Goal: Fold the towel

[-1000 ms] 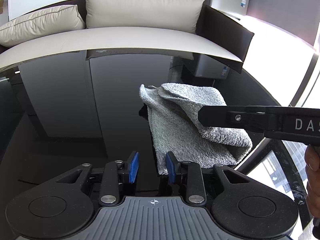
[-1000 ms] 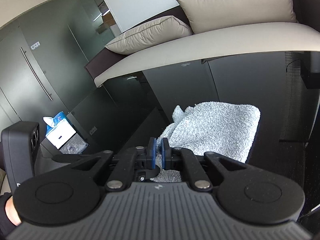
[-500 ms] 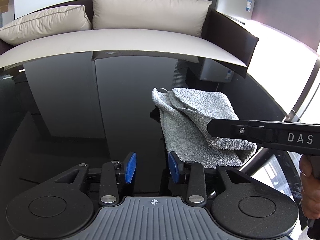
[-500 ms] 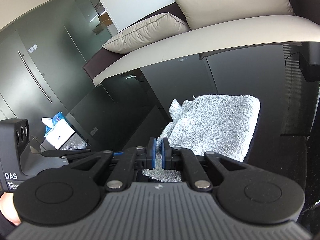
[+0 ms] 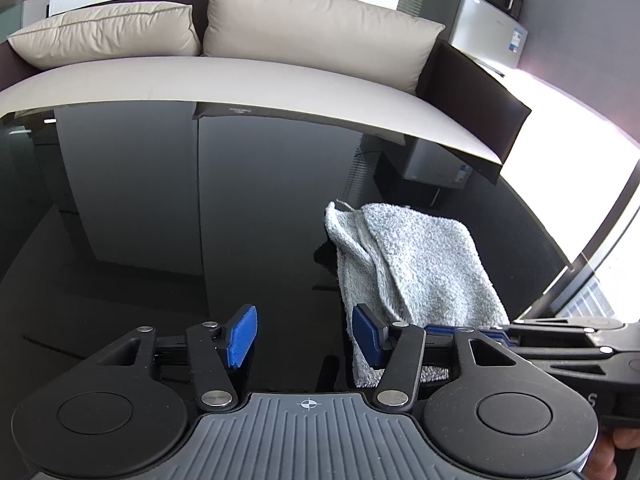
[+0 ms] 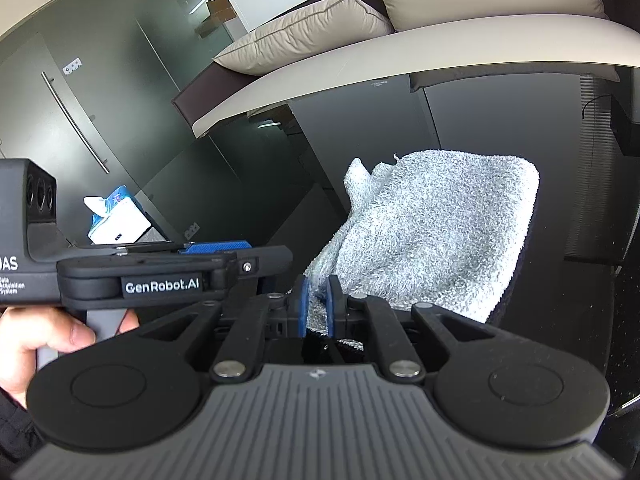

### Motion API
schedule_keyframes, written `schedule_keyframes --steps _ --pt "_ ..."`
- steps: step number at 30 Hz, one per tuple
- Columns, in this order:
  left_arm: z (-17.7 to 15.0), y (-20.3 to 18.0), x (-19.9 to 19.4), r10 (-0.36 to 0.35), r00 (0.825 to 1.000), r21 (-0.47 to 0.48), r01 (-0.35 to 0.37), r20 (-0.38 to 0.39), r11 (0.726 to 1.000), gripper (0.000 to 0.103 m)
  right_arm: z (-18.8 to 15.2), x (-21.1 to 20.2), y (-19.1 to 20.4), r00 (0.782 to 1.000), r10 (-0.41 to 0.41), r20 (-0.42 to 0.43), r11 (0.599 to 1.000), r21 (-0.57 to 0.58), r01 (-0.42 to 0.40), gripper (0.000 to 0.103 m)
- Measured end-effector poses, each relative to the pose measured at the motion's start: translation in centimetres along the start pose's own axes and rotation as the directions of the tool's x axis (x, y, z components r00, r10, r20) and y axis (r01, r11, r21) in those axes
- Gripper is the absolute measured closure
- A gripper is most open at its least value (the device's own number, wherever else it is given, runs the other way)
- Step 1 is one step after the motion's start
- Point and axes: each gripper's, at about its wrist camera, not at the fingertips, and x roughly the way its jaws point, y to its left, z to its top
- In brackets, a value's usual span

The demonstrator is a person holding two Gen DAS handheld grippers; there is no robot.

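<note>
— Scanning leftward first: tissue box past the glass table, seen only from right wrist; left gripper opening wide, nothing between.

— Then right gripper opening narrowly astride folded towel hem, couch beyond.

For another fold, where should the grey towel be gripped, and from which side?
Probably the near edge of the towel, approached from the operator's side. Its layered hem lies between the right gripper pads as its jaws open, while the far edge is a closed rounded fold.
</note>
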Motion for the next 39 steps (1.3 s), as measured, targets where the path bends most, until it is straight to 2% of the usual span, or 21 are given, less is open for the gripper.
schedule_keyframes --steps 1,4,7,9,15,28,31,39 --pt "0.3 -0.2 0.2 -0.014 1.0 0.005 0.014 -0.001 1.0 0.052 -0.2 -0.1 0.1 1.0 0.006 0.005 1.0 -0.007 -0.006 0.069" --pt "1.2 -0.8 1.1 -0.05 0.999 0.034 0.05 -0.009 0.998 0.051 -0.6 -0.5 0.4 1.0 0.0 0.008 0.999 -0.033 0.0 0.064" --pt "2.0 -1.4 2.1 -0.062 0.998 0.058 0.062 -0.01 0.996 0.051 -1.0 -1.0 0.7 1.0 0.003 0.014 0.999 -0.047 -0.003 0.057" --pt "2.4 -1.4 2.8 -0.074 0.997 0.045 0.074 -0.022 0.996 0.051 -1.3 -1.4 1.0 1.0 0.002 0.018 0.997 -0.077 -0.001 0.055" --pt "3.3 -1.8 4.4 -0.101 0.994 0.063 0.104 -0.043 0.993 0.051 -1.8 -1.2 1.2 1.0 0.008 -0.003 0.996 -0.087 -0.008 0.055" --pt "5.3 -3.7 6.6 -0.144 0.989 0.105 0.147 -0.035 0.983 0.058 -2.2 -1.1 1.6 1.0 -0.013 0.014 0.993 -0.115 0.014 0.055" --pt "5.7 -3.9 7.5 -0.159 0.986 0.098 0.163 -0.05 0.982 0.061 -2.2 -1.1 1.6 1.0 -0.016 0.018 0.993 -0.116 0.018 0.055" --pt "6.4 -3.3 10.2 -0.184 0.978 0.057 0.19 -0.093 0.98 0.061 -2.4 -1.0 1.8 0.998 -0.046 0.036 0.989 -0.137 0.051 0.055"
